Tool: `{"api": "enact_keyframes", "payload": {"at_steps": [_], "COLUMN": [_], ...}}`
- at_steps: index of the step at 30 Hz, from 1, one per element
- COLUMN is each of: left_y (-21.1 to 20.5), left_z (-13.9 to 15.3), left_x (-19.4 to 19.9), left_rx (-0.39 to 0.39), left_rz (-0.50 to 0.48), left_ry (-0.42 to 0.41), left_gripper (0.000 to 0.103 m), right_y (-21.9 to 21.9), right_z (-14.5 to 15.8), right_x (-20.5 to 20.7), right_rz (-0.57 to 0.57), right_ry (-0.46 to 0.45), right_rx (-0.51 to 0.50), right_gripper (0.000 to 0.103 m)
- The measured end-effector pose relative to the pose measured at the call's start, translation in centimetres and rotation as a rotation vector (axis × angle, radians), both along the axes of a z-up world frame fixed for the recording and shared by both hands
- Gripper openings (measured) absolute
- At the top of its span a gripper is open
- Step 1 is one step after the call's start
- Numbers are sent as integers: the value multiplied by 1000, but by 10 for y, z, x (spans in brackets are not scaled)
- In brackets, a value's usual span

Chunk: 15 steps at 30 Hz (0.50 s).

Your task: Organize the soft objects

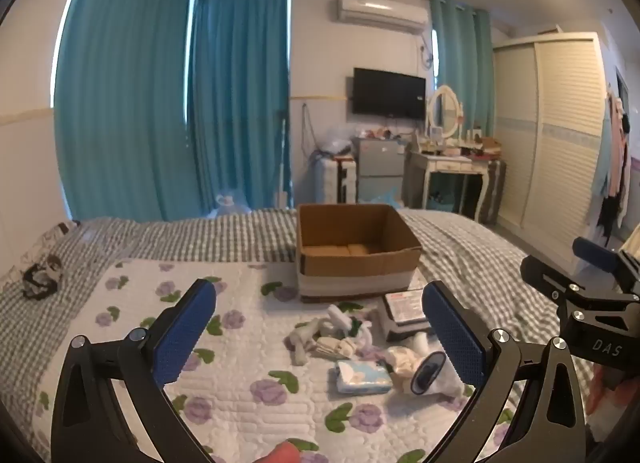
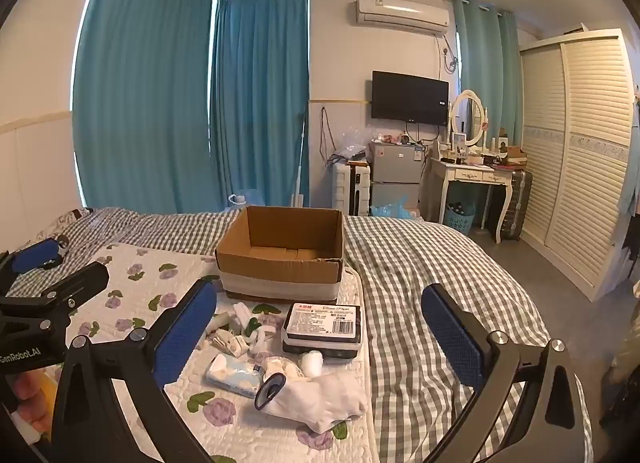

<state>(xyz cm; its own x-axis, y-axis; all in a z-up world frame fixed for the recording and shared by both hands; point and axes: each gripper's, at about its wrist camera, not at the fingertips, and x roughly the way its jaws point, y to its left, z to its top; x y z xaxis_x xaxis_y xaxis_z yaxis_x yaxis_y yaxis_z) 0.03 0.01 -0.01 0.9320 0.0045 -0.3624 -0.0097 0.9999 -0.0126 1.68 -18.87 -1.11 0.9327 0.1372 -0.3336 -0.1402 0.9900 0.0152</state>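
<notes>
Hovering spread wide above the floral quilt (image 2: 132, 291), both the left gripper (image 1: 320, 327) and right gripper (image 2: 320, 327) frame the sock pile (image 2: 320, 399) before the cardboard box (image 2: 280, 263).

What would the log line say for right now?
left gripper: open, empty | right gripper: open, empty | cardboard box: empty | socks: on quilt

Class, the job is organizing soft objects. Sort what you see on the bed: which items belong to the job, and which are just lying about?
Belongs to the job:
cardboard box
white socks
tissue pack
rolled socks

Just lying about:
labelled black-and-white box
dark scrunchie
</notes>
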Motion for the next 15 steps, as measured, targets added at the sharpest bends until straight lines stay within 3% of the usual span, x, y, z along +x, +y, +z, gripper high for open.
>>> {"api": "enact_keyframes", "payload": {"at_steps": [15], "left_y": [3], "left_z": [-1], "left_x": [2], "left_rx": [-1], "left_rz": [5], "left_ry": [5], "left_gripper": [103], "right_y": [0], "right_z": [1], "right_x": [2], "right_rz": [1], "right_ry": [5], "right_rx": [-2], "right_gripper": [103]}}
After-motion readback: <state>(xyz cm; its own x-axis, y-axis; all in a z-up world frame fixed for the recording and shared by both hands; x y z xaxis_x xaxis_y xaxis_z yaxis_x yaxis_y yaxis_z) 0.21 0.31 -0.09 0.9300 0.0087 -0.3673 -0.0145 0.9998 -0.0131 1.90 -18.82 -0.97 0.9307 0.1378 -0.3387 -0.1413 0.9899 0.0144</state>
